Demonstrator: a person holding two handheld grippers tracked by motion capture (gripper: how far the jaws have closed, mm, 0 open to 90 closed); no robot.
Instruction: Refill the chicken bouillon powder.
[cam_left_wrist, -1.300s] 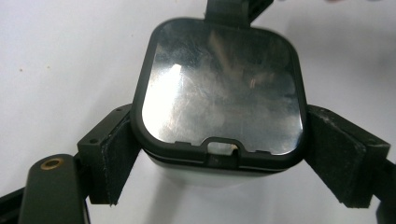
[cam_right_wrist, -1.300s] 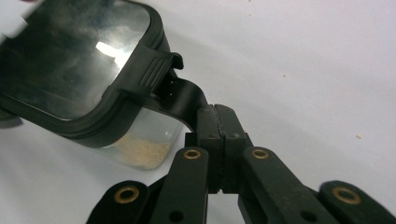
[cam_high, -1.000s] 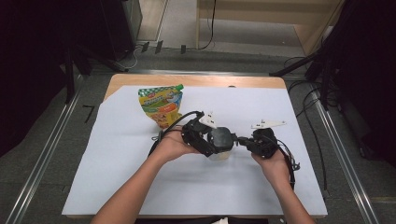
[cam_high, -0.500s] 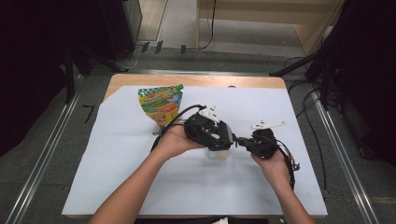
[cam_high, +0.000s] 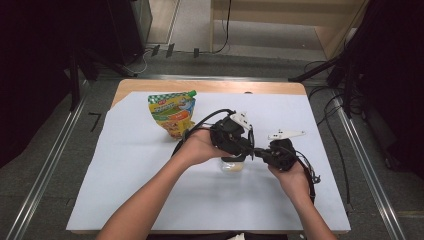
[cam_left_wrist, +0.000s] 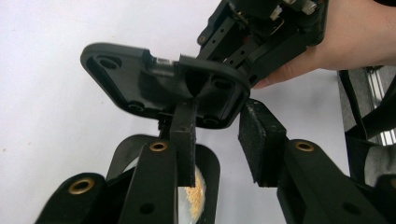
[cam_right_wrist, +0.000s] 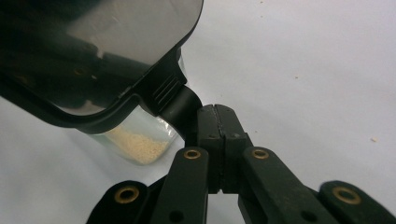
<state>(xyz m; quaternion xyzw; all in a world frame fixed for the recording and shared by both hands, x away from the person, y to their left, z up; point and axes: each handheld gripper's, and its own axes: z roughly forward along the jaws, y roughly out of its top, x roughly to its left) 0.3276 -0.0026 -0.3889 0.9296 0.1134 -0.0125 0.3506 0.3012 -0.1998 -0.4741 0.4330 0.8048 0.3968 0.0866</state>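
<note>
Left gripper: jaws partly drawn together, having just been closing. Bare sheet shows through the gap between the pads. The pad tips reach the near edge of the lid; whether they press on it cannot be told. In the high view this gripper sits over the jar, carried by the left hand.
Right gripper: pads pressed together on the black tab that juts from the lid's edge. In the high view it lies level, pointing toward the left gripper, held by the right hand.
Lid: black, flat, with rounded corners. It is tilted, and in the right gripper view its tab end stands above the jar's rim. Whether any part of it touches the jar cannot be told.
Jar: clear, upright on the sheet directly under the lid, between the two hands near the table's middle. A shallow layer of pale yellow grains covers its bottom.
Sheet: white, covers most of the tabletop; a few loose crumbs lie on it in the right gripper view.
Pouch: colourful, with a green cap, lying on the sheet beyond the left hand, near the far edge and apart from the jar.
</note>
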